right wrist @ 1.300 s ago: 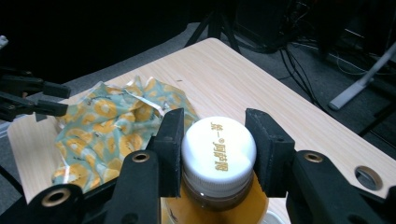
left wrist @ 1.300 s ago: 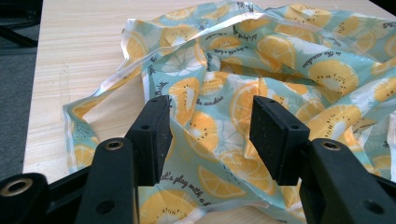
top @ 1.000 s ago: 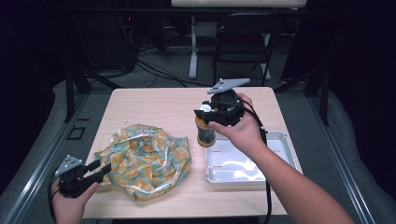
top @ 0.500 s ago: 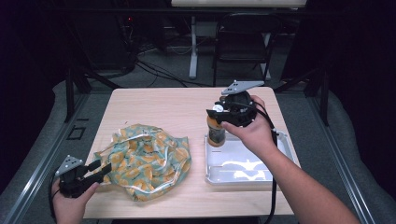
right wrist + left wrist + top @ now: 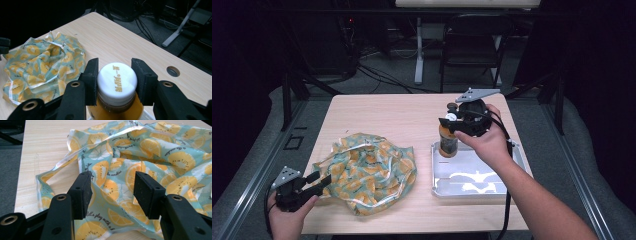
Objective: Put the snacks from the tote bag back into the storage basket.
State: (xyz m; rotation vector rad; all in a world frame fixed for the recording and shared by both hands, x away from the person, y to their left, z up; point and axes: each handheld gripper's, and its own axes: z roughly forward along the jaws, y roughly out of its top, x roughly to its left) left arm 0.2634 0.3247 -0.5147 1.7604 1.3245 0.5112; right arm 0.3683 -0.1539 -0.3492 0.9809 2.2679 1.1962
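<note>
An orange-drink bottle (image 5: 448,142) with a white cap (image 5: 117,82) stands upright at the far left corner of the metal tray (image 5: 492,192). I cannot tell whether it rests on the tray. My right gripper (image 5: 451,119) comes down on it from above, and in the right gripper view my right gripper (image 5: 117,78) is shut on the cap, one black jaw on each side. A crumpled bag with an orange-slice print (image 5: 367,170) lies at the front left of the table. My left gripper (image 5: 323,180) sits low at the bag's left edge. In the left gripper view it (image 5: 112,191) is open over the bag's film (image 5: 155,152).
The wooden table (image 5: 387,115) has bare room behind the bag and left of the tray. A round hole (image 5: 173,71) sits in the tabletop near its far right. A folding chair (image 5: 472,47) and floor cables lie beyond the table's back edge.
My right gripper has carried the bottle to the right and a little down, from the bare table beside the tray to the tray's far left corner. The left gripper has kept still.
</note>
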